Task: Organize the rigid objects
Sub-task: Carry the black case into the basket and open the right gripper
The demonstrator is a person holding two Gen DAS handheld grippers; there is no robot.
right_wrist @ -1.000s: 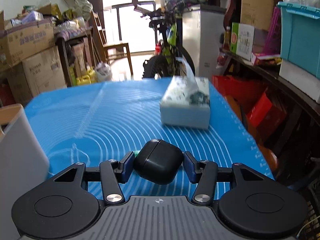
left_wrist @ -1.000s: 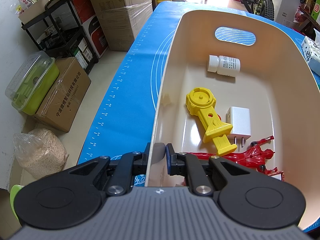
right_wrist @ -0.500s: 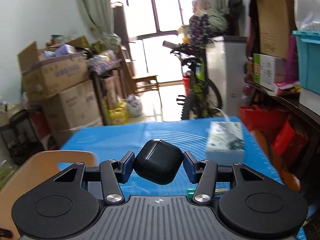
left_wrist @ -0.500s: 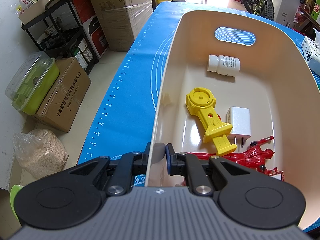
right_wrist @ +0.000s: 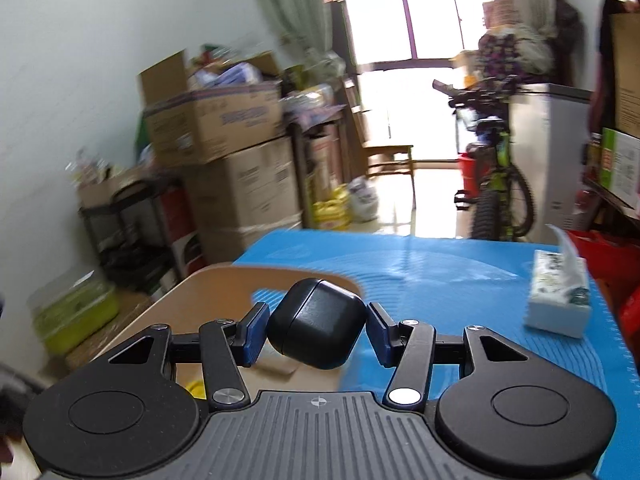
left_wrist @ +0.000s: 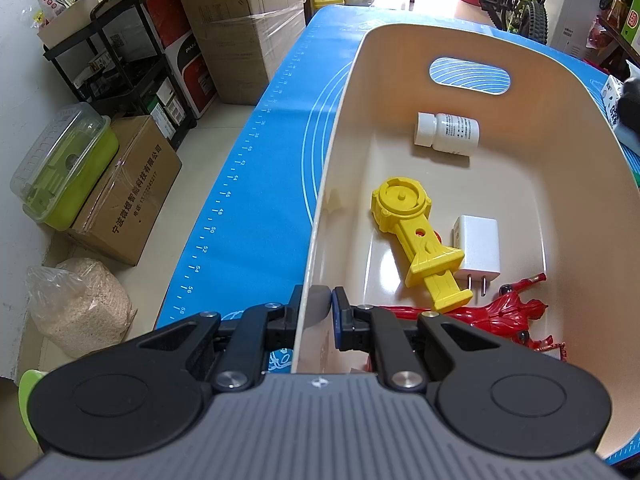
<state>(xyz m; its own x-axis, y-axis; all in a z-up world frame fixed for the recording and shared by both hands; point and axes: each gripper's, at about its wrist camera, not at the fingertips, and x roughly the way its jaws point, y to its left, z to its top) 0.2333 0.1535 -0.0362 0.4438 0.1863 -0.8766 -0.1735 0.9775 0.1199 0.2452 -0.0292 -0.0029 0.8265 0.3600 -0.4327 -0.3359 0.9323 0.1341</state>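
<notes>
My left gripper (left_wrist: pixel 316 312) is shut on the near rim of the cream bin (left_wrist: pixel 340 152), which stands on the blue mat. In the bin lie a white pill bottle (left_wrist: pixel 446 134), a yellow toy (left_wrist: pixel 416 236), a white charger plug (left_wrist: pixel 478 246) and a red figure (left_wrist: pixel 508 314). My right gripper (right_wrist: pixel 316 334) is shut on a black earbud case (right_wrist: pixel 316 334) and holds it in the air above the bin's rim (right_wrist: pixel 240 276). The case shows blurred at the left wrist view's right edge (left_wrist: pixel 630 100).
A tissue box (right_wrist: pixel 558 300) stands on the blue mat (right_wrist: pixel 460 272) at the right. Off the table's left side are cardboard boxes (left_wrist: pixel 128 196), a black shelf rack (left_wrist: pixel 120 64), a green lidded container (left_wrist: pixel 64 164) and a bag of grain (left_wrist: pixel 80 304). A bicycle (right_wrist: pixel 496 176) stands beyond the table.
My right gripper has risen and swung left with the earbud case, from over the mat near the tissue box to over the bin. The left gripper has not moved.
</notes>
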